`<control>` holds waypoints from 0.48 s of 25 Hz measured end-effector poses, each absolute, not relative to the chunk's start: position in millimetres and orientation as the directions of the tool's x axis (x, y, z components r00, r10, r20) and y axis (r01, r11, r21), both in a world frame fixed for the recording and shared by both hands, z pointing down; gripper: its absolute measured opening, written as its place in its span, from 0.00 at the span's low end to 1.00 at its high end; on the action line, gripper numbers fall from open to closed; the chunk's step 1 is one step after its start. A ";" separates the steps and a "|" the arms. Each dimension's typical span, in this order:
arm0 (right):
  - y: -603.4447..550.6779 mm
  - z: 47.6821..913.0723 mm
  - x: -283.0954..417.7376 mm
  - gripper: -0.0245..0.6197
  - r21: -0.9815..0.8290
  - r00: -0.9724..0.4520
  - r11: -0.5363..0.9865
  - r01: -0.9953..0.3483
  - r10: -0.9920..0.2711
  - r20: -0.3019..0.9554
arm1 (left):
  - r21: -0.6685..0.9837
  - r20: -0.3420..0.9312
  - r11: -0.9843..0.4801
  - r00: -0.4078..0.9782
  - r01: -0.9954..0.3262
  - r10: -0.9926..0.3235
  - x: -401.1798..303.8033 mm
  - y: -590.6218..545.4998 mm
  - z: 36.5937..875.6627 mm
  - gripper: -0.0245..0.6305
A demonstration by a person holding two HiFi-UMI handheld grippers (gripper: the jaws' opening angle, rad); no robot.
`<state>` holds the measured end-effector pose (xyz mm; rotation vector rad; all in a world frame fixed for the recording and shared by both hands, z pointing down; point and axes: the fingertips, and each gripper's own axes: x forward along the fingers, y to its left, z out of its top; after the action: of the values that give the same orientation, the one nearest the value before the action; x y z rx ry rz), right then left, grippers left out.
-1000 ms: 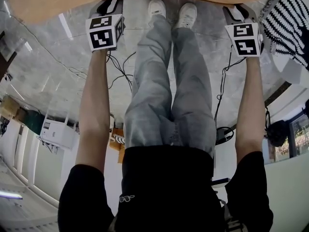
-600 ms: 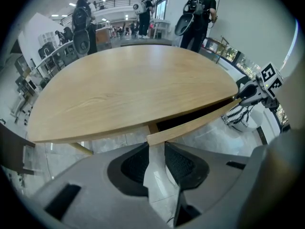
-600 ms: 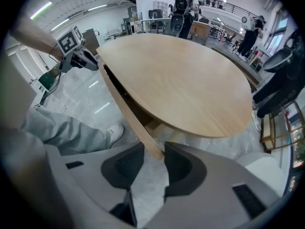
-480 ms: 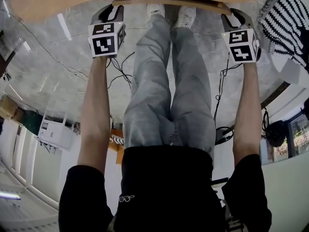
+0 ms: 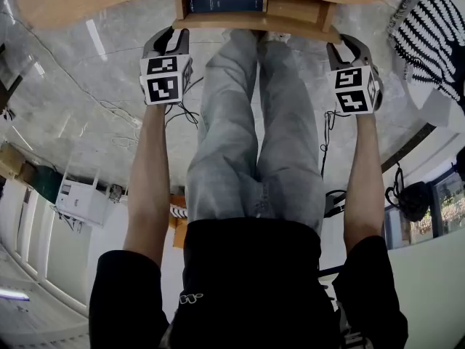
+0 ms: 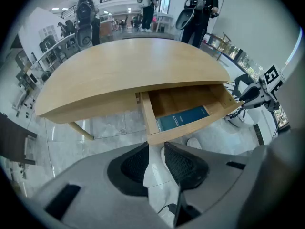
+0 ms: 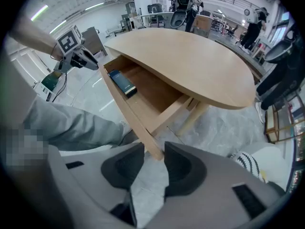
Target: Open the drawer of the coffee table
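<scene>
The light wooden coffee table (image 5: 87, 2) runs along the top of the head view. Its drawer (image 5: 290, 7) stands pulled out, with a dark blue book (image 5: 224, 4) lying inside. My left gripper (image 5: 173, 33) is shut on the left end of the drawer front (image 5: 254, 22), and my right gripper (image 5: 343, 43) is shut on its right end. In the left gripper view the front's corner (image 6: 153, 138) sits between the tips of my gripper (image 6: 156, 146). In the right gripper view the other corner (image 7: 153, 149) sits between the tips of that gripper (image 7: 155, 149). Both views show the book (image 6: 183, 118) (image 7: 121, 82).
The person's grey-trousered legs (image 5: 254, 122) stretch between the two arms toward the drawer. Cables (image 5: 182, 100) trail over the marble floor. A black-and-white striped item (image 5: 432, 27) lies at the right. A table leg (image 7: 190, 120) stands behind the drawer's right side. People stand beyond the table.
The drawer has slid out from under the tabletop, uncovering the blue book. Both grippers have moved toward the person together with the drawer front.
</scene>
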<state>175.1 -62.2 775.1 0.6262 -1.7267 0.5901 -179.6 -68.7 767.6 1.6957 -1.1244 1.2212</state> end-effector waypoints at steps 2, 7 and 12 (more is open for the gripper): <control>-61.1 775.0 174.5 0.23 -0.070 -0.207 0.742 -0.667 -0.095 0.974 | 0.077 0.963 -0.331 0.156 -0.941 -0.219 -179.8 -67.1 767.7 0.19; -47.3 776.6 171.3 0.22 -0.089 -0.204 0.765 -0.637 -0.057 0.977 | 0.084 0.969 -0.329 0.154 -0.941 -0.195 -182.4 -53.7 769.8 0.19; -27.9 776.8 168.7 0.22 -0.117 -0.201 0.776 -0.620 -0.013 0.979 | 0.090 0.976 -0.328 0.149 -0.940 -0.161 -184.8 -35.4 770.3 0.19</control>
<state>168.7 -27.9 776.8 0.5021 -1.7007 0.5938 -184.8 -35.4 770.3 1.6432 -1.0788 1.2544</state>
